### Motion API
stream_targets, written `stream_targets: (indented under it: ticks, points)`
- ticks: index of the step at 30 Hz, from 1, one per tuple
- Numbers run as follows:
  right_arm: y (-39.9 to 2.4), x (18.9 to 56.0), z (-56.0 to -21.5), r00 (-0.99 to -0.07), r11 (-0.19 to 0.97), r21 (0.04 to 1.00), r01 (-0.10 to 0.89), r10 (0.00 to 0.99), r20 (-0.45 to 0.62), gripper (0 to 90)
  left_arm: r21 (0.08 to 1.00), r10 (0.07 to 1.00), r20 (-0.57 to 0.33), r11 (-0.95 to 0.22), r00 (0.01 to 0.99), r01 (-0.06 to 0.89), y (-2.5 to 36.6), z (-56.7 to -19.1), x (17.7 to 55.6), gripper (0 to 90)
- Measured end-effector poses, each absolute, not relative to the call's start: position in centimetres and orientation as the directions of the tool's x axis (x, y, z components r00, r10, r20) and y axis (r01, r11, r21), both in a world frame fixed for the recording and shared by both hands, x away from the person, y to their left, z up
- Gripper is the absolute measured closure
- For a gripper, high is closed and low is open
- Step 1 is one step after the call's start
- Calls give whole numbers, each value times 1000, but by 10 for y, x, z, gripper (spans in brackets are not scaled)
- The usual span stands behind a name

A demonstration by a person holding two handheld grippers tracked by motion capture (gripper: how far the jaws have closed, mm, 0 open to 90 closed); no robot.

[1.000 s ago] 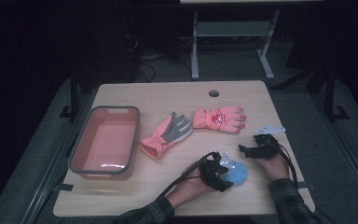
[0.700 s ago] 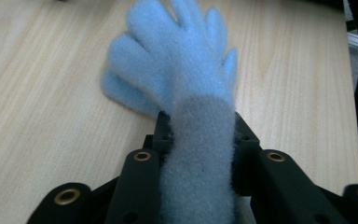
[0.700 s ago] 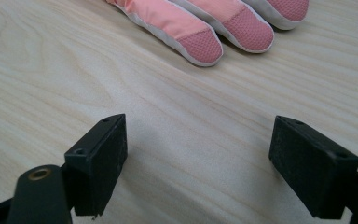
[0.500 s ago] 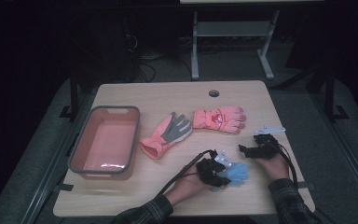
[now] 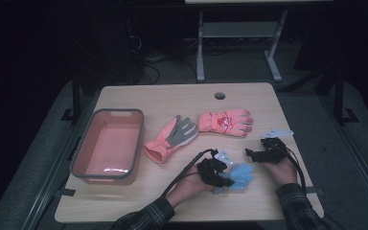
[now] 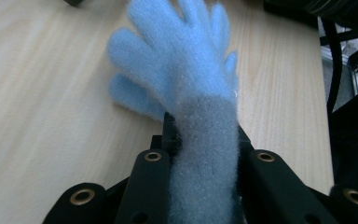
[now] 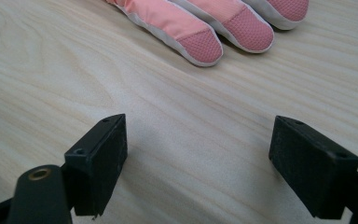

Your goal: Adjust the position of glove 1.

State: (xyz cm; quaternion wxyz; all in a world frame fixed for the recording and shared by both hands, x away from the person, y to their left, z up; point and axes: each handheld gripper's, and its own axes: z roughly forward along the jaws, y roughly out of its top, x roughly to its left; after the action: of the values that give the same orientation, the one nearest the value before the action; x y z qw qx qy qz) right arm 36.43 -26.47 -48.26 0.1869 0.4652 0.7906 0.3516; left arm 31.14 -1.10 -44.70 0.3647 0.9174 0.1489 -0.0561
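Starting at the left of the wooden table (image 5: 182,98): a salmon-pink bin (image 5: 106,146) with a grey rim, upright, near the left edge. Just right of it, a pink glove with a grey palm (image 5: 171,138), lying flat at a slant, cuff toward the near side. Next along, a pink ski glove (image 5: 225,121), flat, fingers pointing right, close beside the grey-palmed one but apart from it. Nearer the front edge, the left gripper (image 5: 219,173), held in a hand with a plaid sleeve, clamped on the cuff of a fuzzy blue glove (image 6: 182,79); jaws pressed against both sides of the cuff in the left gripper view, blue fingers spread out ahead over the wood. Further right, the right gripper (image 5: 258,154), jaws wide apart and holding nothing, low over bare tabletop, with the ski glove's fingertips just ahead in the right gripper view. Beyond it, near the right edge, a small pale blue item (image 5: 277,132), too small to identify.
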Motion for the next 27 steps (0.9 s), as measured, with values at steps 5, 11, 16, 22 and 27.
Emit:
stream_targets:
  ticks: [5, 11, 16, 22, 27]
  points:
    - [-265, 364, -483, -497, 320, 730, 604, 867, 32, 186, 661, 250, -217, -674, 944, 330, 0, -435, 318, 758]
    - [-265, 364, -483, -497, 319, 730, 604, 867, 32, 186, 671, 271, -210, -659, 939, 340, 18, -421, 327, 758]
    - [-265, 364, -483, -497, 320, 730, 604, 867, 32, 186, 676, 300, -204, -645, 932, 356, 35, -408, 335, 758]
    - [-265, 364, -483, -497, 320, 730, 604, 867, 32, 186, 678, 332, -191, -636, 924, 369, 55, -394, 343, 758]
    - [-265, 364, -483, -497, 320, 730, 604, 867, 32, 186, 678, 358, -186, -628, 915, 383, 71, -384, 350, 757]
